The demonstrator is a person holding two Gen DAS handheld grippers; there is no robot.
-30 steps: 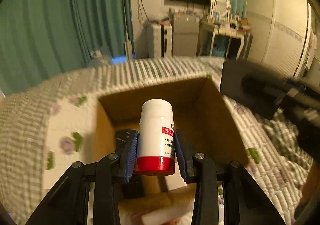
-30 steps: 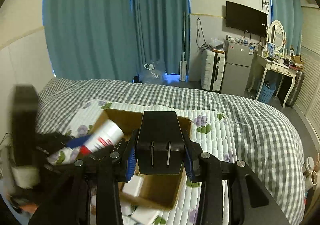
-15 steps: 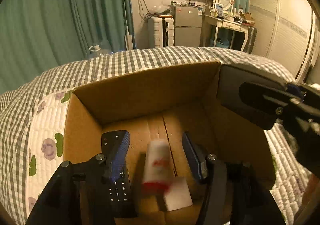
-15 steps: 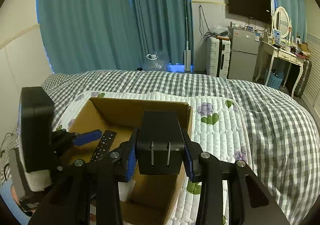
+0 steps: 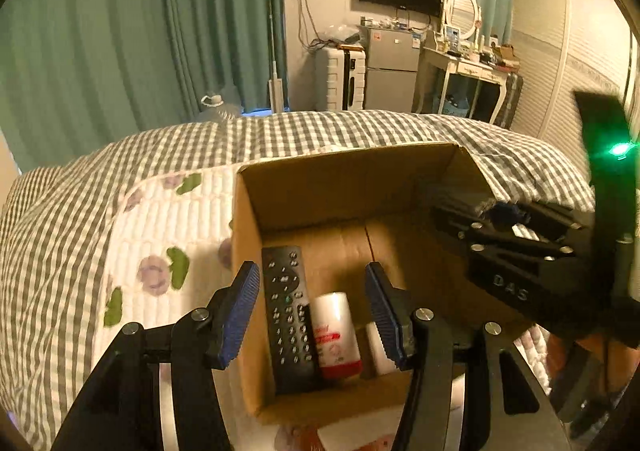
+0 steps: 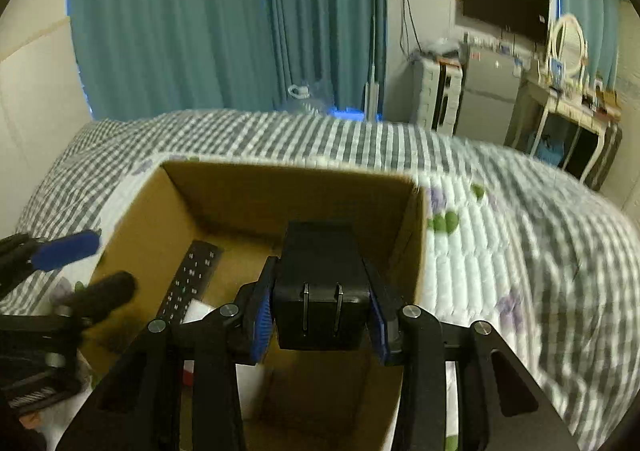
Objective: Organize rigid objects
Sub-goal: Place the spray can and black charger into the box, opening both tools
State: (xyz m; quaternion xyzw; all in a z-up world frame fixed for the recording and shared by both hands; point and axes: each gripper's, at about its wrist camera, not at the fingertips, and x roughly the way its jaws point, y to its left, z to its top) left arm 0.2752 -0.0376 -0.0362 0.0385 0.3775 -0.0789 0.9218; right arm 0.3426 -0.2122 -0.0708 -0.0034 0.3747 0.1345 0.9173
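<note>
Our left claw (image 5: 308, 309) hangs spread above the cardboard box (image 5: 344, 175), and its jaws have just been opening, nothing pinched between the blue pads (image 5: 236, 311). The white bottle with the red cap (image 5: 336, 335) lies on the box floor, right beside the black remote (image 5: 286, 311) and a small white item (image 5: 378, 351). Our right claw (image 6: 320, 315) is clenched on the black plug adapter (image 6: 320, 283), prongs facing us, held over the open box on the quilted bedspread (image 6: 480, 251). The remote rests along the box's left wall.
</note>
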